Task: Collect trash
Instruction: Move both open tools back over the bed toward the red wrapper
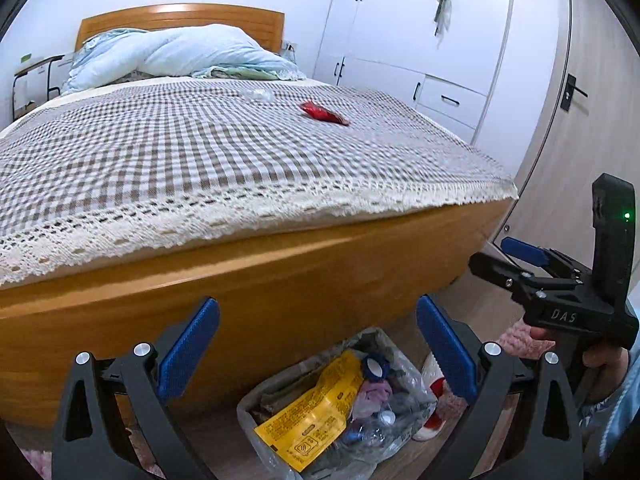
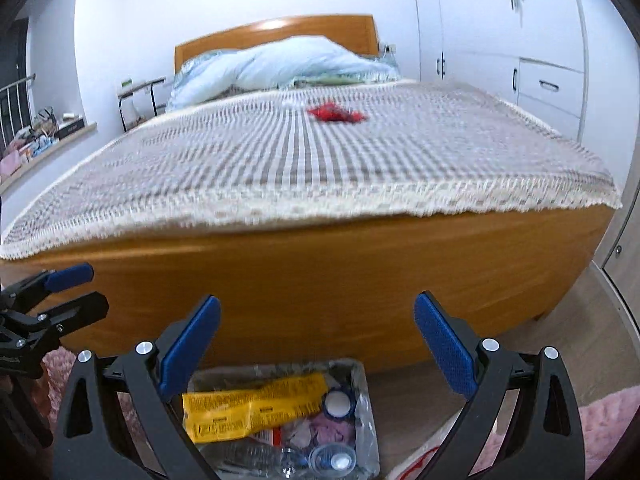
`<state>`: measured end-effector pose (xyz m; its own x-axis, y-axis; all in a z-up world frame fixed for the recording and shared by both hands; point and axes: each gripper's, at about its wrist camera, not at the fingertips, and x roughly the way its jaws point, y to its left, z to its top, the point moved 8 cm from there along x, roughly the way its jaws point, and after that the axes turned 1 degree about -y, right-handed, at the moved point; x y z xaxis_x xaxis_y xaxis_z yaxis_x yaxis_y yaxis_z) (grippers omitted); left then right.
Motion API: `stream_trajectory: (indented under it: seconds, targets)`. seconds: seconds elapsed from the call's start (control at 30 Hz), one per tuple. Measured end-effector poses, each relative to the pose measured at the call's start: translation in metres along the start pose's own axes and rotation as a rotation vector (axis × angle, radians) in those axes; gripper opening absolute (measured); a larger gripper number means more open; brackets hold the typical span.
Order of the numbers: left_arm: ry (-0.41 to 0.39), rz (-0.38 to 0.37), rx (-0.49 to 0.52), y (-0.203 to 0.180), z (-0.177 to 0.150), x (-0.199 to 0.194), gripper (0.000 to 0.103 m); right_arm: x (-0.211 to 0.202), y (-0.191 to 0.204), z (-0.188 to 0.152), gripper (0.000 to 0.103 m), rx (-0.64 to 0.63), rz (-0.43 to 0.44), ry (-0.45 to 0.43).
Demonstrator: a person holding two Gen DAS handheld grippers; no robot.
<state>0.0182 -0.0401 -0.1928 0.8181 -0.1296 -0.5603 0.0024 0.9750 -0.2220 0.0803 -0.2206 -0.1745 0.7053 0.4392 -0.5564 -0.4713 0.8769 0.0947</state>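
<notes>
Blue-padded fingers [image 1: 188, 354] of both the left gripper [image 1: 318, 350] and right gripper [image 2: 316, 350] gape wide, empty, above the trash bin [image 2: 362, 408].

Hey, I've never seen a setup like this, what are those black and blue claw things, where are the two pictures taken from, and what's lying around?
They are two handheld grippers; a person holds one in each hand, and no robot arm is involved. Each carries a camera looking forward between its blue-padded jaws. One picture comes from the left gripper, the other from the right gripper. Both stand open and hold nothing. Ahead is a bed with a checked cover; on it lie a red wrapper and a crumpled clear plastic piece, likely trash to collect. On the floor below sits a clear bin already holding a yellow packet and plastic bottles.
</notes>
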Motion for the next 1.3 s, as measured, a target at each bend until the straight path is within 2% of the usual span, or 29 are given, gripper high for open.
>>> stream_trajectory:
  seconds: [0.47,0.83,1.3]
  targets:
    - [-0.087,0.008,0.006,0.006,0.035,-0.007,0.095,-0.005,-0.006,0.045,0.095,-0.002,-0.003,-0.147]
    - [-0.139,0.015,0.017,0.011,0.074,0.006,0.095,0.006,-0.014,0.085,0.095,0.002,-0.013,-0.223]
    - [-0.216,0.014,-0.017,0.024,0.132,0.024,0.095,0.027,-0.018,0.134,0.095,-0.005,-0.03,-0.288]
